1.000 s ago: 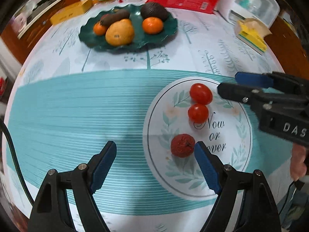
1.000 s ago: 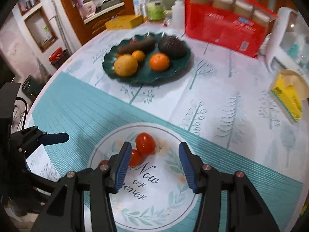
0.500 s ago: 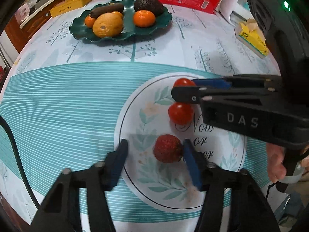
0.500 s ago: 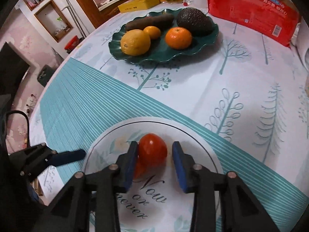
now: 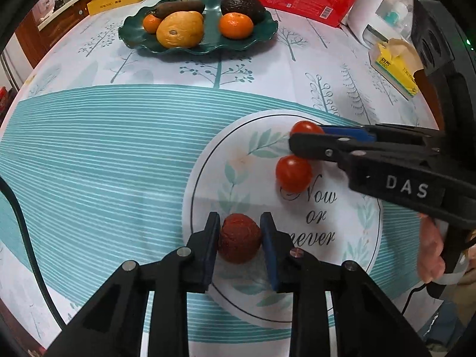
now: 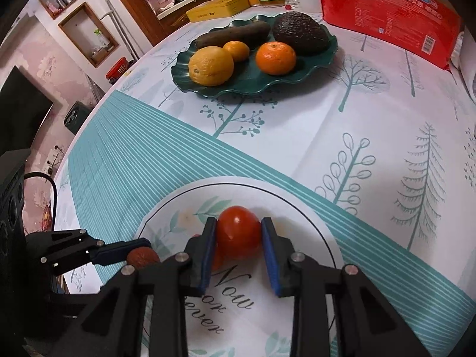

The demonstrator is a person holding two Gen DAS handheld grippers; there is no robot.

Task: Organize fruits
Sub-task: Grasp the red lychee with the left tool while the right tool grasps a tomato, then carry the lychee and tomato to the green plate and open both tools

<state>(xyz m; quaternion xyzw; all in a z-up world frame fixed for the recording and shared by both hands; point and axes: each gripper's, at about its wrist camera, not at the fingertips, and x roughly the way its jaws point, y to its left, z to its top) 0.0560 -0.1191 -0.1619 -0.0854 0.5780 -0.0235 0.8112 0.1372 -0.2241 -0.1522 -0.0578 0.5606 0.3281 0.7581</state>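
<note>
Tomato (image 6: pixel 238 232) pinched in right jaws, second tomato (image 6: pixel 216 258) half-hidden; left jaws pinch dark-red fruit (image 5: pixel 239 238)

A wrinkled dark-red fruit (image 5: pixel 239 241) is clamped between the blue pads of the left gripper (image 5: pixel 239 245) on the white printed circle (image 5: pixel 238 160) of the tablecloth. A cherry tomato (image 5: pixel 306 128) is pinched by the right gripper (image 5: pixel 308 139), with a second tomato (image 5: pixel 293 173) lying just beside it. A green plate (image 5: pixel 267 34) bearing oranges (image 5: pixel 236 25), a yellow citrus (image 5: pixel 180 29) and an avocado (image 5: pixel 242 5) is seen well apart behind.
</note>
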